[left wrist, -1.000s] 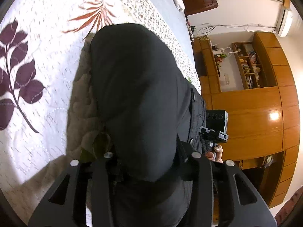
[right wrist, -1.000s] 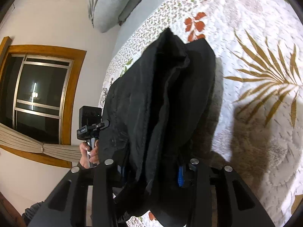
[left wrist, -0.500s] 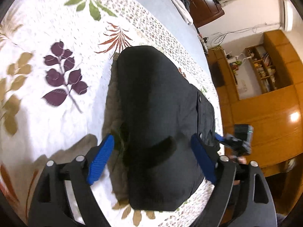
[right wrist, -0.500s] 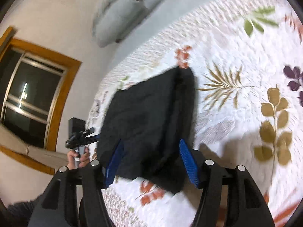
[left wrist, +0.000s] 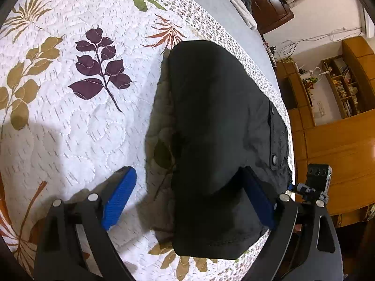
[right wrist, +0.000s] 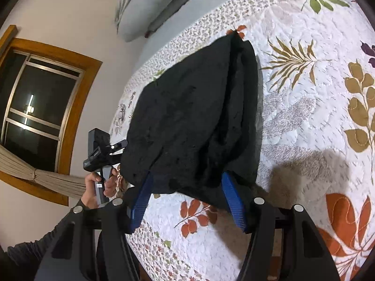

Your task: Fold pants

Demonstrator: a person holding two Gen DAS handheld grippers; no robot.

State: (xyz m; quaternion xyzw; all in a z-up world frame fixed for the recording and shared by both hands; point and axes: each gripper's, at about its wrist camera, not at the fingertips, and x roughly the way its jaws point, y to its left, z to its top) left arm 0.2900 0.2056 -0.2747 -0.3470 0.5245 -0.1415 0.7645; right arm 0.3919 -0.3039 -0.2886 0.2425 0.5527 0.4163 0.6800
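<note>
The black pants (left wrist: 218, 128) lie folded in a thick stack on the white leaf-print quilt (left wrist: 70, 107); a flap with snap buttons shows at the stack's right edge. In the left wrist view my left gripper (left wrist: 189, 199) is open, its blue pads (left wrist: 119, 194) spread over the near end of the stack without holding it. From the other side, the same pants (right wrist: 196, 121) sit as a rumpled pile. My right gripper (right wrist: 187, 201) is open too, blue fingers (right wrist: 233, 201) on either side of the pile's near edge.
The quilt (right wrist: 316, 121) spreads wide beside the pants. The bed's edge runs near the stack. A hand holding the other gripper (right wrist: 100, 149) shows at the left, by a wooden window frame (right wrist: 70, 107). Grey pillows (right wrist: 150, 7) lie at the head; wooden cabinets (left wrist: 339, 140) stand beyond the bed.
Both grippers were shut on the pants a second ago. They have let go, opened wide and pulled back, and the folded stack now rests on the quilt.
</note>
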